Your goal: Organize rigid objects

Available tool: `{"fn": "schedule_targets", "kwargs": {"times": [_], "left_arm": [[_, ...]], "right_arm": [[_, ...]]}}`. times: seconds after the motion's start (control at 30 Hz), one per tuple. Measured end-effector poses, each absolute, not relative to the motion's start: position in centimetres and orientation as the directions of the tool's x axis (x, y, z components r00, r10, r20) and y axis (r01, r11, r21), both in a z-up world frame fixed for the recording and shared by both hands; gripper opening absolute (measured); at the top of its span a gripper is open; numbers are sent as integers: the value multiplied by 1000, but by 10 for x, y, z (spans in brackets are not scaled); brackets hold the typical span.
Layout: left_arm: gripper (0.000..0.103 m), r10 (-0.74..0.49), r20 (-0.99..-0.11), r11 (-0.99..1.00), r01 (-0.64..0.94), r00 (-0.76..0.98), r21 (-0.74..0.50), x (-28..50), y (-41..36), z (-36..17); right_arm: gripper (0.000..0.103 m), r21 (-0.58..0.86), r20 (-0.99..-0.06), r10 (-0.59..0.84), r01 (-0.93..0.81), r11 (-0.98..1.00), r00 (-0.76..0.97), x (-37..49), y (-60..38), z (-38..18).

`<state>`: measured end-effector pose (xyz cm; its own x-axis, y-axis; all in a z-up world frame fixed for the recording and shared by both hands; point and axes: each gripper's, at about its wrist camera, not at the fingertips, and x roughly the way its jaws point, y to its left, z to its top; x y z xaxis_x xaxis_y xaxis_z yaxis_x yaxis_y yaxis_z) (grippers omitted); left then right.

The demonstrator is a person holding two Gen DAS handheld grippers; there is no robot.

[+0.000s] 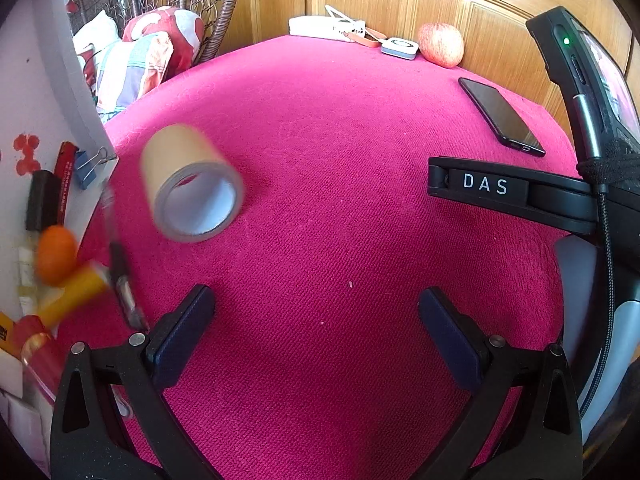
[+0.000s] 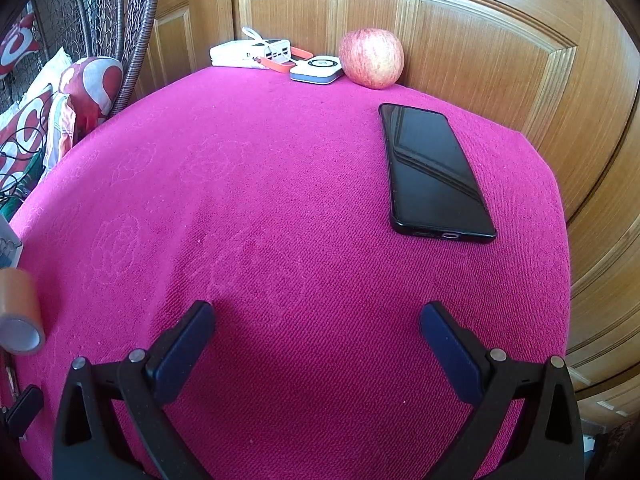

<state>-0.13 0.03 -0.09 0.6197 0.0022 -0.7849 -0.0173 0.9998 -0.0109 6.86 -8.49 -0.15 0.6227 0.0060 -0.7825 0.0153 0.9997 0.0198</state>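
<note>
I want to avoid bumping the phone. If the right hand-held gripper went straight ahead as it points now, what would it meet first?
Probably only bare pink cloth. The right hand-held gripper is open and aims left of the phone; the small white device lies far ahead, though depth is unclear.

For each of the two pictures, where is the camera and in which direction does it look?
Left wrist: on the left gripper, facing across the pink cloth toward the tape roll; its open fingers and the right gripper show.
Right wrist: on the right gripper, facing the phone and wooden doors; only its open fingers show.
Shared: cloth, phone, tape roll, apple.
</note>
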Motion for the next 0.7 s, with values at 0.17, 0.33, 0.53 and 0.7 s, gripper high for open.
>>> {"fn": "schedule_targets", "kwargs": {"times": [0.17,0.33,0.53,0.7], "left_arm": [[103,15,-772,1000,-16,636,7,-2,1,1],[103,15,-773,1000,-16,635,6,-3,1,3],[103,-35,-812,998,-19,583,-56,-1,1,-2],[103,-6,-797,1000,-17,604,-21,-1,0,0]], "right_arm": [[103,15,-785,2,15,1000,619,68,-84,-2],[103,13,-786,1,15,1000,619,68,-85,-3],[103,15,-783,2,15,1000,622,69,-84,-3],[103,3,-780,-8,17,1000,626,69,-84,-2]]}}
